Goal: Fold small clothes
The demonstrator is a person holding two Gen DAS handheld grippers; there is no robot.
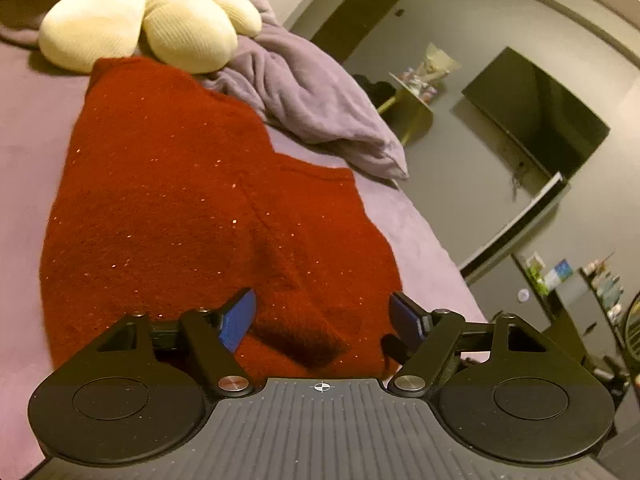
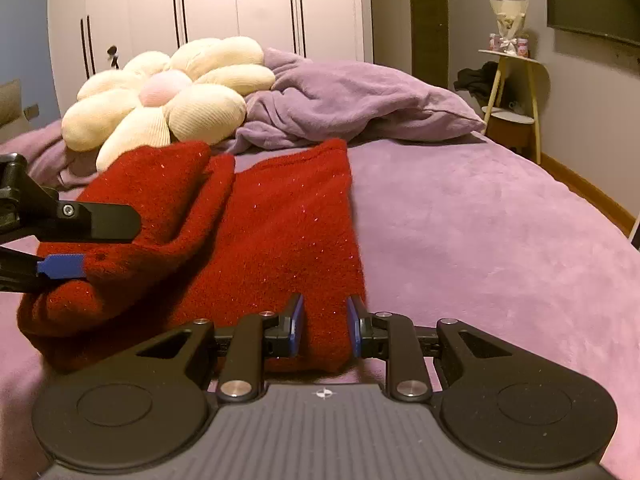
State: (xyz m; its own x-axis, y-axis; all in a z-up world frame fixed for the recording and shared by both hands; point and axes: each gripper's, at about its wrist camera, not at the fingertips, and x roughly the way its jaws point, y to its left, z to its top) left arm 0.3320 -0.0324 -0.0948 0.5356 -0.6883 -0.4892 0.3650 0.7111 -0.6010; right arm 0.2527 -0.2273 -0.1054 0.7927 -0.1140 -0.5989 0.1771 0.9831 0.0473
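1. Your left gripper (image 1: 323, 316) stands wide open over the near edge of a red sweater (image 1: 192, 208) that lies on a bed (image 1: 24, 152) with a purple cover; its blue pads (image 1: 239, 320) sit clear of the knit on either side, gripping nothing.
2. Your right gripper (image 2: 323, 322) is narrowed around the sweater's near right hem, red fabric between its blue pads (image 2: 297, 322). Whether the pads actually press the cloth, you cannot tell from this angle.
3. In the right wrist view the left gripper shows at the left edge, one blue pad touching a bunched, raised fold of the sweater.
4. The sweater's left part is folded over and puffed up; its right part lies flat, stretching away towards the pillows.
5. A cream flower-shaped cushion (image 2: 168, 100) with a pink centre rests just beyond the sweater's far end.
6. A crumpled purple blanket (image 2: 352, 100) lies beside the cushion, to its right.
7. White wardrobes (image 2: 224, 4) stand behind the bed; a small side table (image 2: 514, 80) stands at the right.
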